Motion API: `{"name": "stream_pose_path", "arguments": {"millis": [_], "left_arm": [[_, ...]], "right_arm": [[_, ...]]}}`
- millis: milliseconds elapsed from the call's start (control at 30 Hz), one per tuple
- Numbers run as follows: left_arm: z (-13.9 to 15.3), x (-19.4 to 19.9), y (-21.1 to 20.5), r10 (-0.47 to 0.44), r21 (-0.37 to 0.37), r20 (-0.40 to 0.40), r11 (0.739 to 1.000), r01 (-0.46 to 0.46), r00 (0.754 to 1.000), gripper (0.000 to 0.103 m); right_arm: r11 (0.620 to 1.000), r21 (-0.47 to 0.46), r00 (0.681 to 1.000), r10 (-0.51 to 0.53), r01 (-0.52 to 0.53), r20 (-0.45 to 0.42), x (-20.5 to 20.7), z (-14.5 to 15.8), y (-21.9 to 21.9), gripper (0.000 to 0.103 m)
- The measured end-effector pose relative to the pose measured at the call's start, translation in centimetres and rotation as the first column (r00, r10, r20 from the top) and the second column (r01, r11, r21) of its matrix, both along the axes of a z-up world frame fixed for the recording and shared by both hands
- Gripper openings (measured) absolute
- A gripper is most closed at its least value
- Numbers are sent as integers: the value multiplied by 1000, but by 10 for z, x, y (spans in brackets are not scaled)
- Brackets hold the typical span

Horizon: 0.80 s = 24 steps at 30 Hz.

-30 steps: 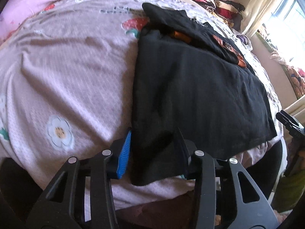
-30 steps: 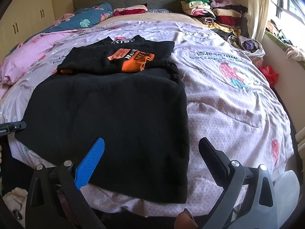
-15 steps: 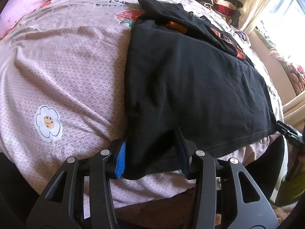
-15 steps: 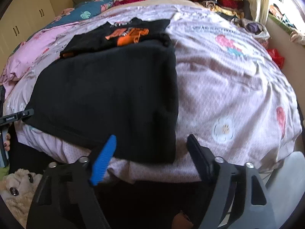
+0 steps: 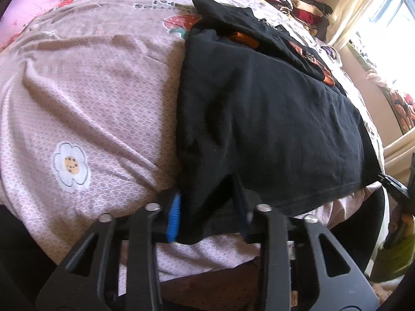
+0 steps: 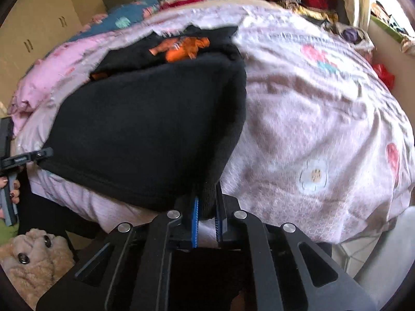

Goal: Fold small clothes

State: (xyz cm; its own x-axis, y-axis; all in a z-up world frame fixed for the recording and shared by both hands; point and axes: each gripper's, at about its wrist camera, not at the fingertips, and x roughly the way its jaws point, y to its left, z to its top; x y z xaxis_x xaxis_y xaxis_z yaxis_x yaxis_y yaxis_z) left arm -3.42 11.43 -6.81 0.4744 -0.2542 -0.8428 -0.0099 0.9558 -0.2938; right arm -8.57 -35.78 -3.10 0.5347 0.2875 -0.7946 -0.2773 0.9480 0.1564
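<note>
Your black shirt (image 5: pixel 259 119) lies flat along the bed's near edge, its top part folded back to show an orange print (image 6: pixel 181 48); both near corners are pinched and lifted.

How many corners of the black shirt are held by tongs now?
2. The left tongs grip the near left corner of the black shirt; the right tongs grip its near right corner. The far corners lie free on the bed.

Dark lettering is printed on the bedspread (image 5: pixel 166 4) far ahead of the left hand-held gripper (image 5: pixel 210 207), but it cannot be read.
</note>
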Motion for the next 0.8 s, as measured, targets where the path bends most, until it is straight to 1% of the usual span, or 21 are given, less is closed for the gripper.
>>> {"name": "stream_pose_path", "arguments": {"millis": [33, 67, 133, 333, 433, 533, 700, 800], "left_arm": [[3, -1, 2, 1, -9, 6, 1000, -1, 1000, 7], [6, -1, 3, 0, -19, 12, 1000, 0, 1000, 5], [13, -4, 5, -2, -24, 29, 1000, 2, 1000, 3], [46, -7, 10, 3, -44, 120, 999, 2, 993, 2], [63, -6, 12, 9, -46, 169, 999, -1, 986, 2], [78, -3, 13, 19, -46, 212, 999, -9, 977, 2], [98, 7, 18, 48, -60, 257, 998, -34, 965, 2], [107, 16, 18, 61, -60, 282, 997, -46, 957, 2]], "right_arm": [[1000, 17, 1000, 0, 0, 22, -1, 7, -2, 9], [1000, 30, 999, -3, 2, 39, -2, 12, -3, 9], [998, 62, 997, -11, 7, 77, -2, 24, -8, 9], [992, 121, 989, -44, 27, 144, 6, 50, -16, 9], [990, 133, 983, -64, 41, 172, 10, 59, -17, 9], [989, 139, 972, -84, 54, 219, 13, 71, -17, 9], [985, 159, 952, -115, 72, 282, 19, 88, -18, 9], [980, 178, 942, -138, 86, 305, 23, 96, -20, 9]]}}
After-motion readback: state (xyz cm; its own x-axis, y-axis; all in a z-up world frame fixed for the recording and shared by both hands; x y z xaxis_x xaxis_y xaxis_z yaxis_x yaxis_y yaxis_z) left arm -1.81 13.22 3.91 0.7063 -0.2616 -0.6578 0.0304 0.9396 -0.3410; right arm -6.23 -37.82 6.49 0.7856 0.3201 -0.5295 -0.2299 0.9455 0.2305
